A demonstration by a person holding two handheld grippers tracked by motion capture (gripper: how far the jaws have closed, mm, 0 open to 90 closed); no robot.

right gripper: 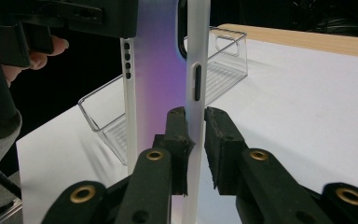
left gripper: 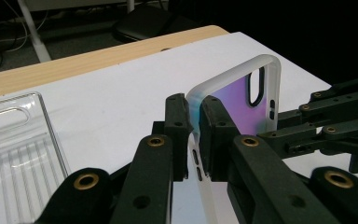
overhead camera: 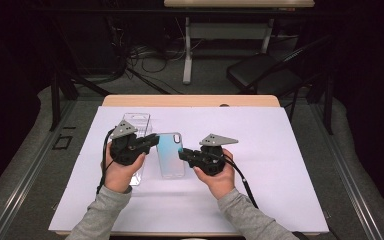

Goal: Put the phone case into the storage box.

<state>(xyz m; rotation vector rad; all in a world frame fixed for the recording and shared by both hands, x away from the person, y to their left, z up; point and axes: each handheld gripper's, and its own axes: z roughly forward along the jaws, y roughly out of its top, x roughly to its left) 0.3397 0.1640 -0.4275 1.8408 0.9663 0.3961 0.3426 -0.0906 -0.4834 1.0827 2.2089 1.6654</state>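
Both tongs, left (left gripper: 193, 116) and right (right gripper: 196, 128), each pinched one long edge of the phone case (overhead camera: 170, 154), seemingly mid-lift; next, probably toward the clear tray (overhead camera: 136, 125) at ten o'clock.

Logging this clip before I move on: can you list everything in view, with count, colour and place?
phone case: one, frosted rim with blue-to-purple back, held between both grippers at mid table
clear plastic tray: one, transparent, ribbed floor, on the sheet behind the left gripper
white sheet: one, covers most of the table
table: one, light wood, far edge bare
chair: one, black, on the floor beyond
left gripper: black, jaws clamp the case's rim
right gripper: black, jaws straddle the opposite rim
hands: two, grey sleeves
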